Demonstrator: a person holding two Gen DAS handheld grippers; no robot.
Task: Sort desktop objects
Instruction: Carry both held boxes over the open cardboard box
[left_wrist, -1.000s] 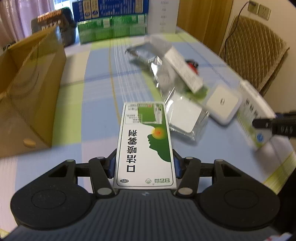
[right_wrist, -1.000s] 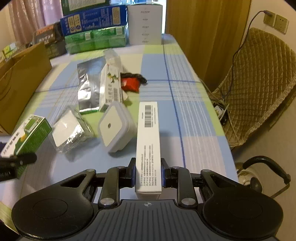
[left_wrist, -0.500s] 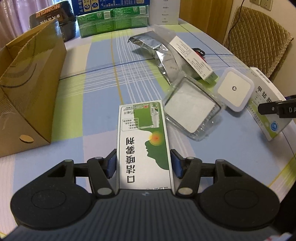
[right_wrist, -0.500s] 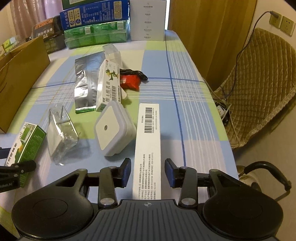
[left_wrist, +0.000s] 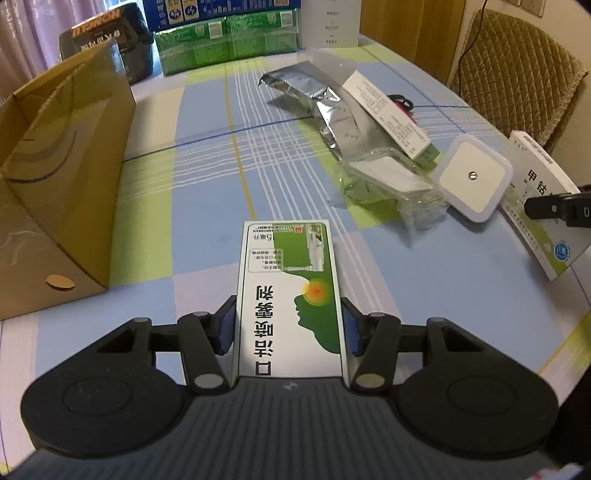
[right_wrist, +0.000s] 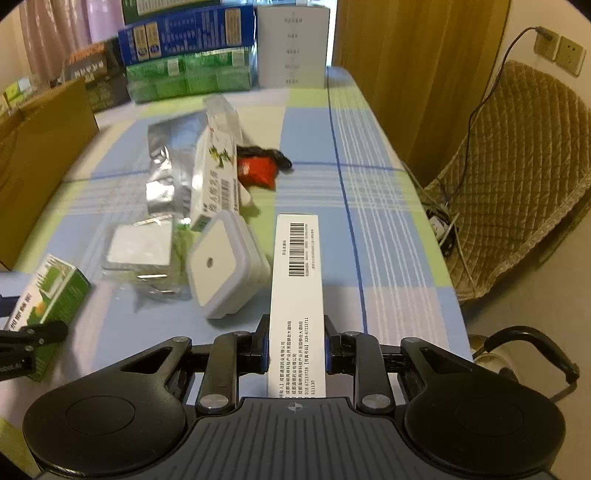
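Observation:
My left gripper is shut on a green and white medicine box, which juts forward over the checked tablecloth. The right wrist view shows that same box at the far left. My right gripper is shut on a long white box with a barcode, its pads pressed against both long sides. In the left wrist view the long white box appears at the right edge, tilted, with a right fingertip beside it.
Between the grippers lie a white square lidded container, a clear plastic pack, a foil pouch, a white and green carton and a red packet. A cardboard box stands left, stacked cartons behind, a chair right.
The right gripper stood open around the long white box half a second ago and has shut on it again. The left gripper has kept hold of the green box, shifting slightly.

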